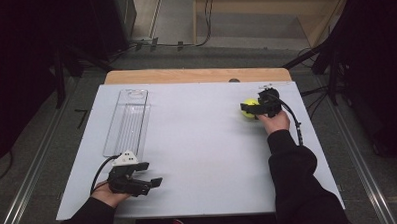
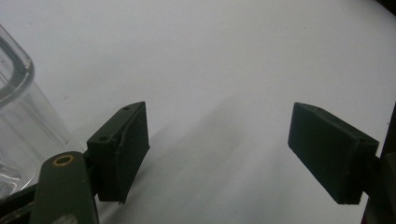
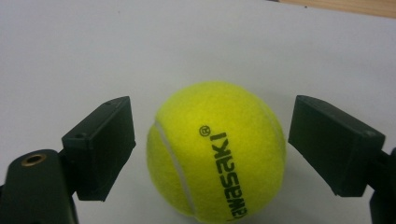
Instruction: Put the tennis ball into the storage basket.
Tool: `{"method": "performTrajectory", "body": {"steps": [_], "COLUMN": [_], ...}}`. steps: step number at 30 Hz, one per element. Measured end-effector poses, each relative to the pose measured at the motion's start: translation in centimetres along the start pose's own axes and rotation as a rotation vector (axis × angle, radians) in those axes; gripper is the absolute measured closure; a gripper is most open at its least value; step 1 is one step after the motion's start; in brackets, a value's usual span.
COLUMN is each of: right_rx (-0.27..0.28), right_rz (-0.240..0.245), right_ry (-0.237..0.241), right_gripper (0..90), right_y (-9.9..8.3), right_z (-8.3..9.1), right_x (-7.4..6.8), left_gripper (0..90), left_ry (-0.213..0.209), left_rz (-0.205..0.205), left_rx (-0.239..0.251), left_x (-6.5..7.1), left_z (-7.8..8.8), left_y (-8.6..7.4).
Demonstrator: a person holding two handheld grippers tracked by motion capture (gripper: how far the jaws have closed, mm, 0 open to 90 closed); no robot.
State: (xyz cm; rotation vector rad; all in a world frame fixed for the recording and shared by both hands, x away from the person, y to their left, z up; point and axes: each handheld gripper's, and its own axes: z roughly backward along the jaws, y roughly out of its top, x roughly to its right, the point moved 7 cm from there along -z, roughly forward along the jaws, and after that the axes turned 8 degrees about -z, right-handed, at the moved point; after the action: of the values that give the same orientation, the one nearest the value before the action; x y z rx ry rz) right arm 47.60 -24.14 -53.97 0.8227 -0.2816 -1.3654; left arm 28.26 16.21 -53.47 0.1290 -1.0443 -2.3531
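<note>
Right hand-held gripper, jaws apart, straddles fuzzy yellow tennis ball near the surface far edge; left hand-held gripper gapes beside clear tray.

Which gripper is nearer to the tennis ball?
Right. The right gripper has its open fingers either side of the tennis ball; the left gripper is far across the table.

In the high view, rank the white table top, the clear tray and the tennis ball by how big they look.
1. White table top, by far the largest.
2. Clear tray, long and narrow.
3. Tennis ball, smallest, partly covered by the right gripper around it.
</note>
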Motion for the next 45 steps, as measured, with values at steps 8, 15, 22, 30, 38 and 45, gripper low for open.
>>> {"method": "performTrajectory", "body": {"steps": [8,15,22,30,38,45], "right_rx": [-0.006,-0.022,-0.030,-0.031,-0.034,-0.036], "right_rz": [0.010,-0.001,-0.004,-0.009,-0.003,0.000], "right_ry": [-0.003,-0.008,-0.016,-0.027,-0.019,-0.013], "right_gripper": [12.7,12.7,12.7,15.4,23.2,23.6], "right_y": [-0.5,-0.9,-1.2,-1.3,-1.4,-1.4], "right_z": [-0.6,-1.0,-1.3,-1.3,-1.2,-1.2], "right_x": [-0.2,0.0,0.1,0.4,0.2,0.3], "left_gripper": [21.2,21.2,21.2,21.2,21.2,21.2], "left_ry": [-0.002,-0.001,0.002,0.002,0.002,0.001], "left_rz": [-0.001,-0.002,-0.001,0.000,-0.002,-0.002], "left_rx": [0.003,0.002,0.000,0.001,0.000,0.002], "left_x": [0.0,0.0,0.0,0.0,0.0,0.0], "left_z": [0.0,0.0,0.0,0.0,0.0,0.0], "left_y": [0.0,0.0,0.0,0.0,0.0,0.0]}}
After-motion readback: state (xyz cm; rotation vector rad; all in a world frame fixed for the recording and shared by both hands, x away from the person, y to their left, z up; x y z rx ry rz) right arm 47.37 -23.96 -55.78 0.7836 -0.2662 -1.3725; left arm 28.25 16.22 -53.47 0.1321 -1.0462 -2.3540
